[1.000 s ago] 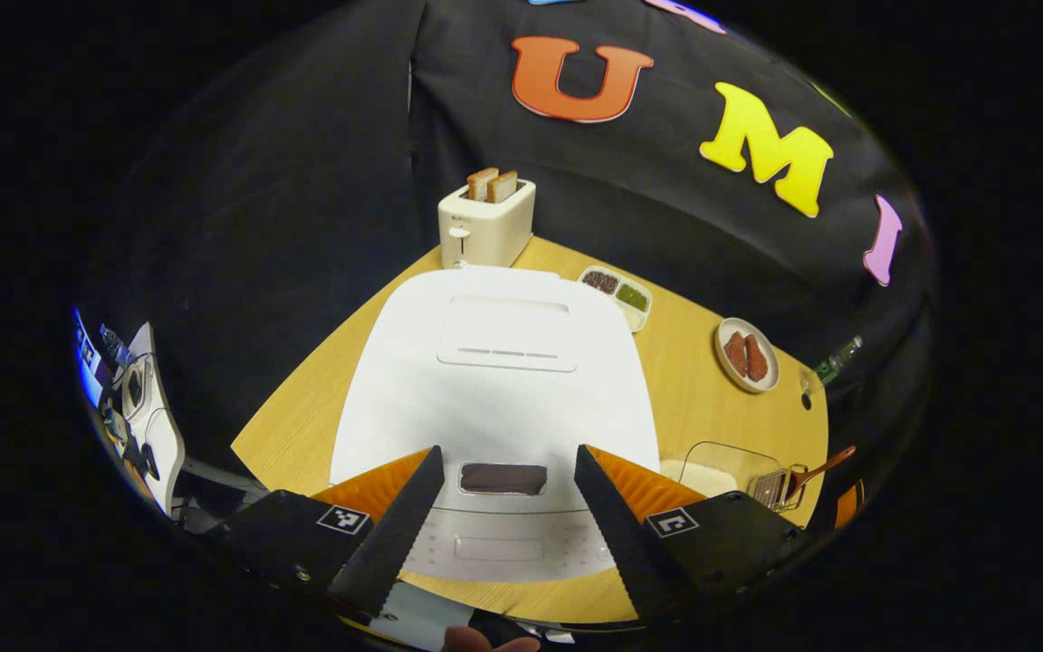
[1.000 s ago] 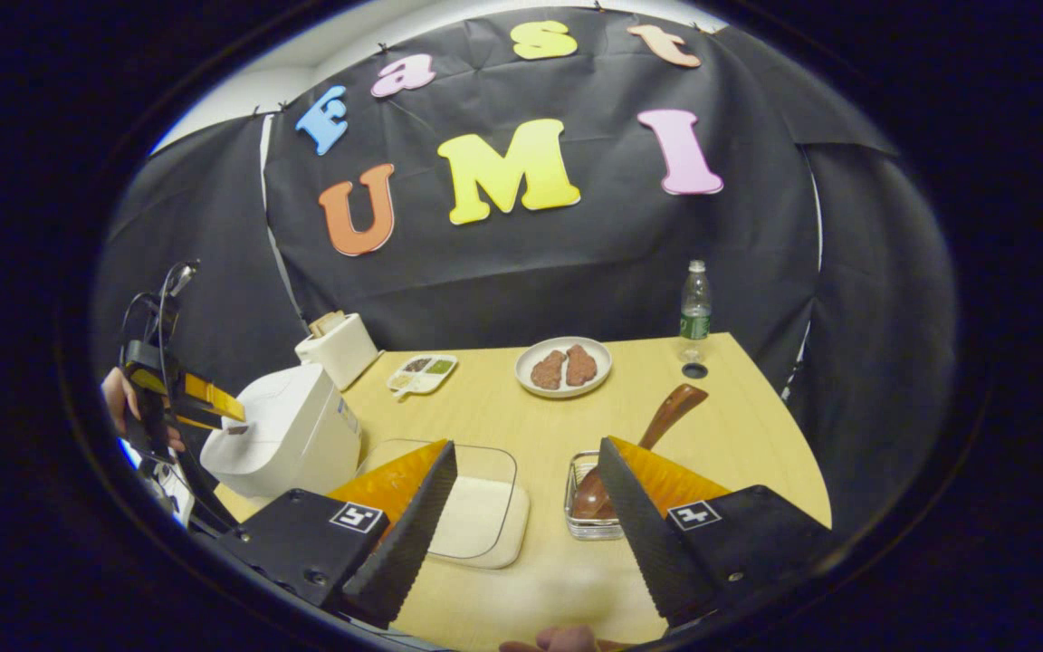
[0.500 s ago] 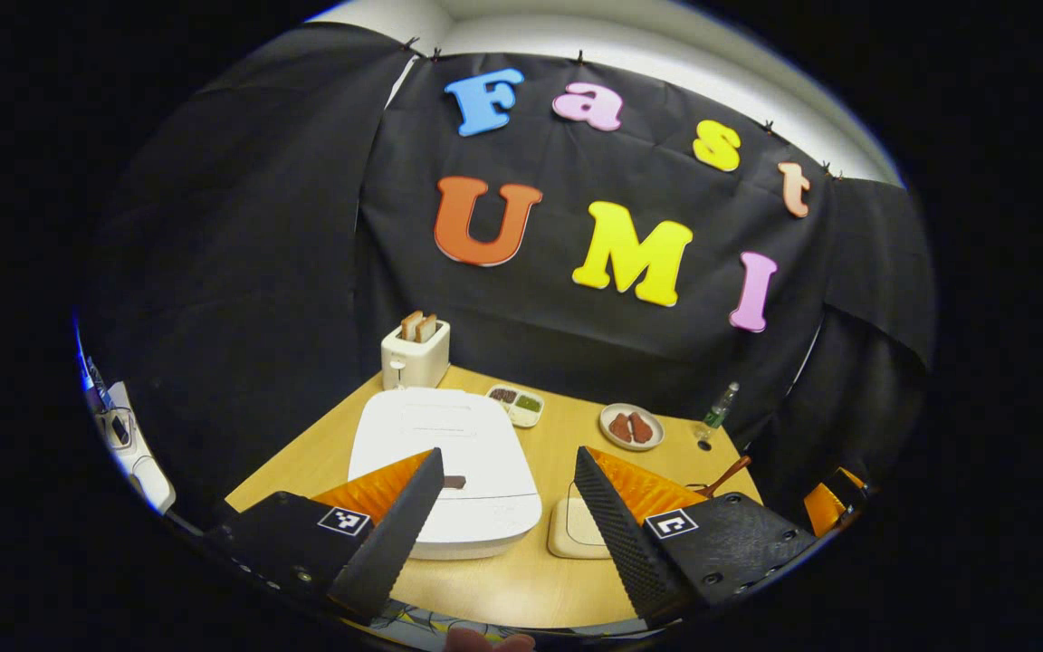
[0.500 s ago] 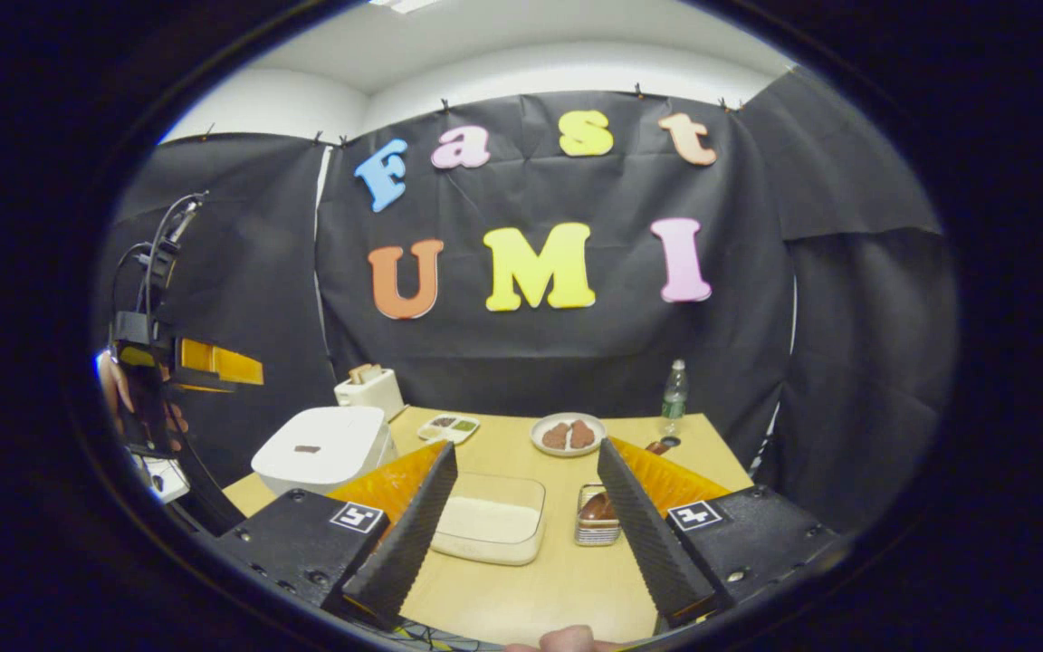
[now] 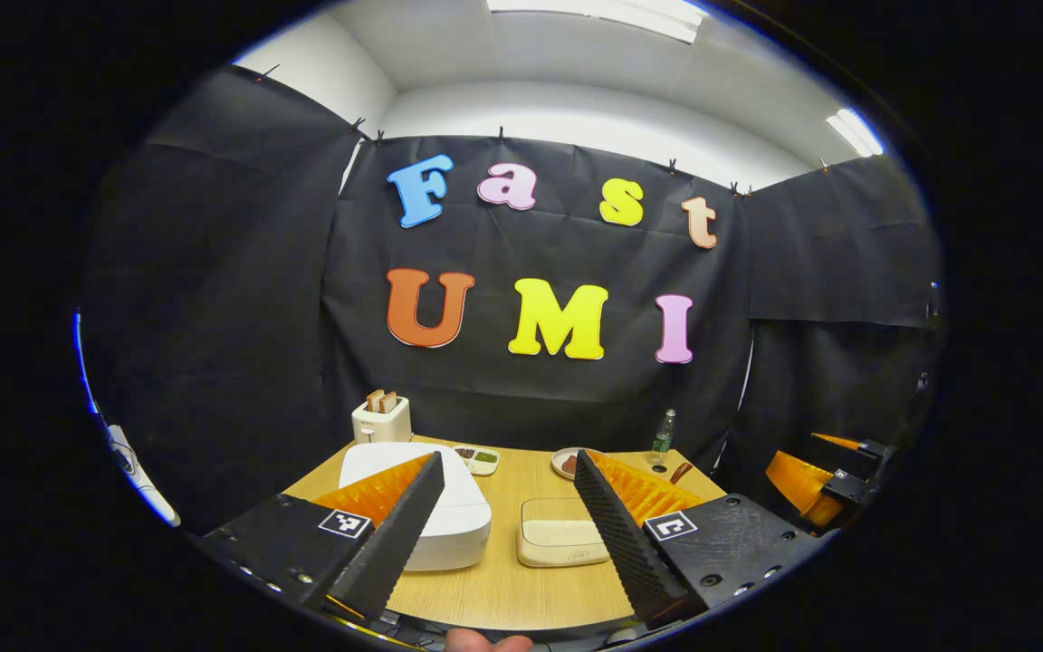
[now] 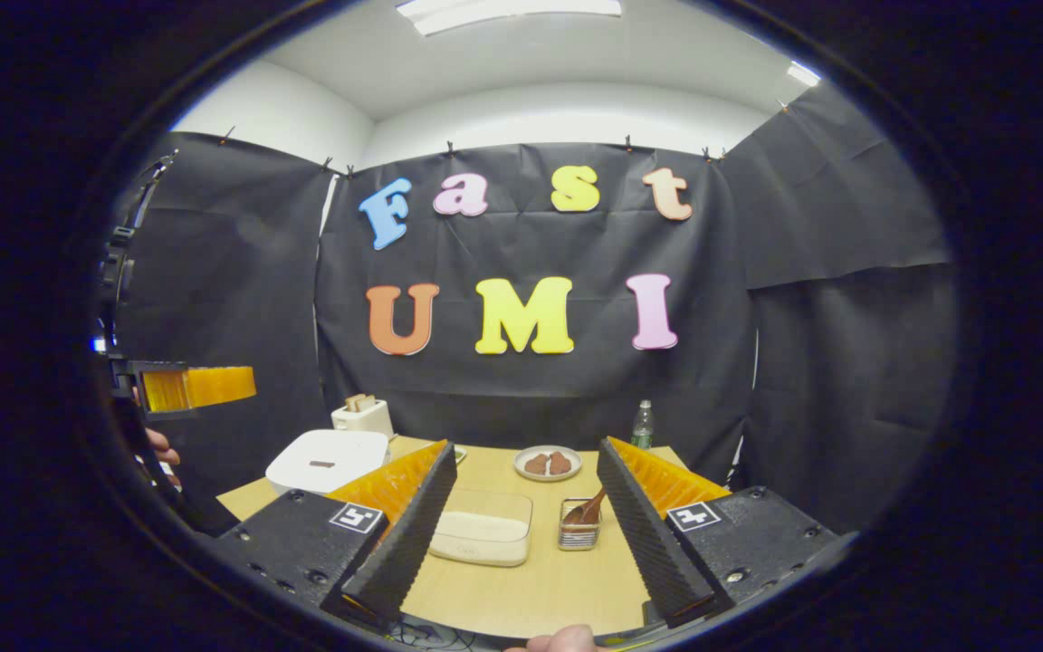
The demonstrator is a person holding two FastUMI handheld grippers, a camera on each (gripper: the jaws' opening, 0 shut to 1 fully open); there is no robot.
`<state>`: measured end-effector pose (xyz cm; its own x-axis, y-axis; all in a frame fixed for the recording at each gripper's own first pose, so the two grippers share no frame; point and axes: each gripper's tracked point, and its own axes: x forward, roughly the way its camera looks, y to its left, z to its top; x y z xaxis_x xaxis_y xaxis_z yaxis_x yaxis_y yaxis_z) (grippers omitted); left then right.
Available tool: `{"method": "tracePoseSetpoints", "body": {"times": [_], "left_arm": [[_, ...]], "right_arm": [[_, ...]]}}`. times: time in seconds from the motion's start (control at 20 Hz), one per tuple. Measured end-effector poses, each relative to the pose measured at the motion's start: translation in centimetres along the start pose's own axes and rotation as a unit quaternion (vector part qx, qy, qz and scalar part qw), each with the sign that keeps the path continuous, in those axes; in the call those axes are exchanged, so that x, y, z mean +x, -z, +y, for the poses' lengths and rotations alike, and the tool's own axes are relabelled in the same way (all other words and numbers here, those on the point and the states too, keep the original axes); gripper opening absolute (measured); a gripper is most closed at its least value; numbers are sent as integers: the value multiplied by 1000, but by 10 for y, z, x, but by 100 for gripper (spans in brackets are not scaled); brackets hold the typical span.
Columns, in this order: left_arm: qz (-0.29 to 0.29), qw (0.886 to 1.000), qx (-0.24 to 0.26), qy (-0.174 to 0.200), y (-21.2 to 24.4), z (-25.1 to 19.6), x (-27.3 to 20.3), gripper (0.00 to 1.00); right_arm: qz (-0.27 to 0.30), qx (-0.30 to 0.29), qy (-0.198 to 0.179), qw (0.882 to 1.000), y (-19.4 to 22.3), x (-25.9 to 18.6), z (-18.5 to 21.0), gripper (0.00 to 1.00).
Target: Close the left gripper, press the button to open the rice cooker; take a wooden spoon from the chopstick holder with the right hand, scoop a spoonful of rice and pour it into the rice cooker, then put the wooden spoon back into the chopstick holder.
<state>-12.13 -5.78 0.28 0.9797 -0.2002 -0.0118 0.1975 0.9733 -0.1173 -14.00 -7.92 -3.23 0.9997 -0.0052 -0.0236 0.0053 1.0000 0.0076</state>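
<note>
Both wide apart and empty: left gripper (image 5: 505,521), right gripper (image 6: 521,521).

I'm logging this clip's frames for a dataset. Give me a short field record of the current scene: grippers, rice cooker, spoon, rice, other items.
left gripper: open, raised above the table's near edge, holding nothing
right gripper: open, holding nothing
rice cooker: white, lid closed, on the table's left part
wooden spoon: standing in the chopstick holder
rice container: clear, holds rice, left of the holder
other items: toaster, plate, bottle
</note>
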Motion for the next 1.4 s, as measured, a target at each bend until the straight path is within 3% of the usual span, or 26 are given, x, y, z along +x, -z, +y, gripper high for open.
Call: {"method": "tracePoseSetpoints", "body": {"times": [0.2, 0.6, 0.65, 0.9, 1.4], "left_arm": [[-36, 999, 17, -35, -4, -3, -7, 94], [-45, 996, 35, -66, 4, -14, -6, 94], [-50, 996, 39, -70, 3, -12, -5, 94], [-48, 995, 60, -67, 7, -6, -8, 94], [-42, 996, 56, -59, 9, 18, -15, 94]], "right_arm": [[-7, -1, -9, 1000, 0, 6, -5, 98], [-2, -20, -58, 998, -3, 22, -1, 96], [-1, -20, -62, 998, -4, 25, 0, 100], [6, -13, -74, 997, 3, 29, 17, 96], [8, -10, -80, 997, 8, 19, 49, 100]]}}
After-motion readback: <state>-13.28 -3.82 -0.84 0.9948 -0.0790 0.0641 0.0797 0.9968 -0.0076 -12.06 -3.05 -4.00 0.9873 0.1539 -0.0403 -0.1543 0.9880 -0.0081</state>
